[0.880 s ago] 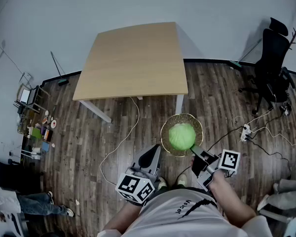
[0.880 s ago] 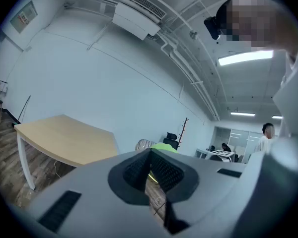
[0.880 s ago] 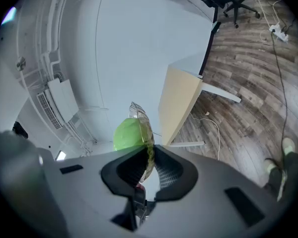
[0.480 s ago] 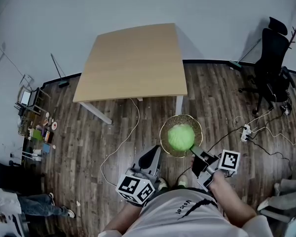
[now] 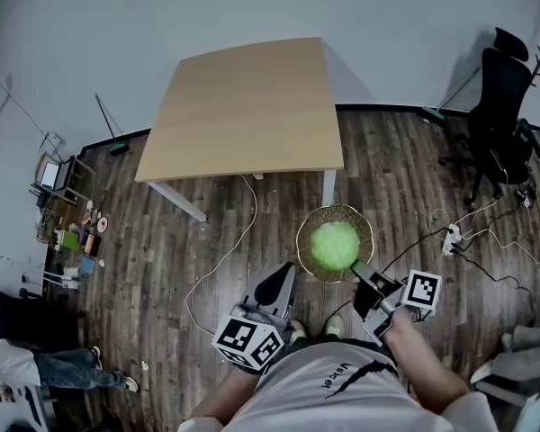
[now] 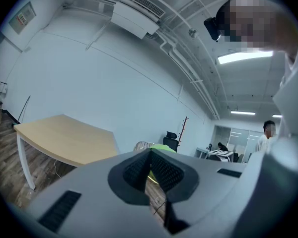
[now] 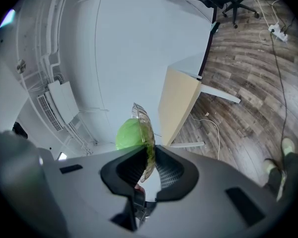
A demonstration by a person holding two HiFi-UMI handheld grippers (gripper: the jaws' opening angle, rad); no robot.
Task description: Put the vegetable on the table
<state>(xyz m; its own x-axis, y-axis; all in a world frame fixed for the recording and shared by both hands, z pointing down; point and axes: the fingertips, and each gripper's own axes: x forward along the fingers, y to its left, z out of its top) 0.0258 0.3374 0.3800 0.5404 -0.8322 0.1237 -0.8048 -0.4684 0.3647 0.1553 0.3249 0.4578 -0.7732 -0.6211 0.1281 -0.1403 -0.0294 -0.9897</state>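
Little has moved since the earlier head view: the basket (image 5: 362,228) and the vegetable, a green cabbage (image 5: 334,246), sit a touch further toward 3 o'clock in the picture, and so do the table (image 5: 243,111) and the office chair (image 5: 499,124), so the shift looks like one of the camera.

The cabbage lies in the round basket, which is held in the air above the wood floor (image 5: 162,259), at about 5 o'clock from the table and clear of it. The right gripper (image 5: 364,275) reaches the basket from 5 o'clock. In the right gripper view its jaws pinch the basket's rim (image 7: 148,138) between the ribbed pads (image 7: 166,172), with the cabbage (image 7: 129,133) bulging to one side of the rim.

The left gripper (image 5: 277,284) hangs at 7 o'clock of the basket, apart from it. In the left gripper view its pads (image 6: 165,171) are pressed together at the tips with nothing between them. A white cable (image 5: 223,261) trails across the floor from the table's near edge.
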